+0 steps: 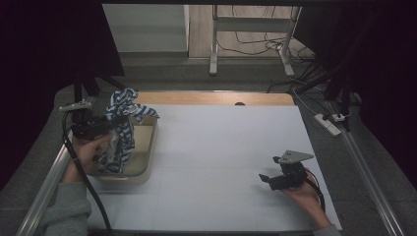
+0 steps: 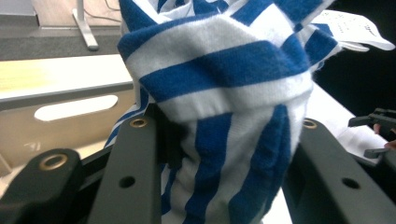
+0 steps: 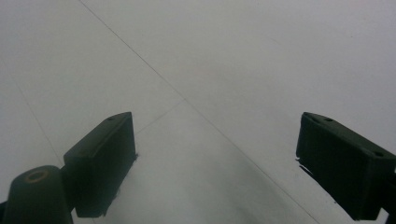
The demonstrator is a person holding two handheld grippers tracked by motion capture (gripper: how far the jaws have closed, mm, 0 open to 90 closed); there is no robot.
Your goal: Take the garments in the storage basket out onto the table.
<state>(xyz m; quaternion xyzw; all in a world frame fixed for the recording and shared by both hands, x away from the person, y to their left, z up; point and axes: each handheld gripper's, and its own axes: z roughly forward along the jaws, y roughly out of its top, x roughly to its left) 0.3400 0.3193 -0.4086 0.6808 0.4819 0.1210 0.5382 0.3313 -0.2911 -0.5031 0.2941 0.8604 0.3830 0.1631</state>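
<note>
One blue-and-white striped cloth (image 2: pixel 224 93) is clamped in the left gripper (image 1: pixel 105 125) jaws and held bunched above the beige tray (image 1: pixel 147 147) at the surface's left edge, presumably for lifting out. The right gripper (image 1: pixel 268 179) is rested near the right edge, jaws spread and empty.

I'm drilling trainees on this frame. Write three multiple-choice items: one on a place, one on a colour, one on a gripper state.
1. Where is the beige plastic tray on the white table?
A. left side
B. right side
C. far middle

2. Which colours stripe the bunched knit cloth?
A. red and black
B. blue and white
C. green and yellow

3. How does the right gripper stand?
A. shut on the cloth
B. shut on the tray
C. open, holding nothing

Key:
1 A, the high view shows the tray by the left hand.
2 B, the left gripper clamps blue and white stripes.
3 C, its jaws stand apart over bare table.
</note>
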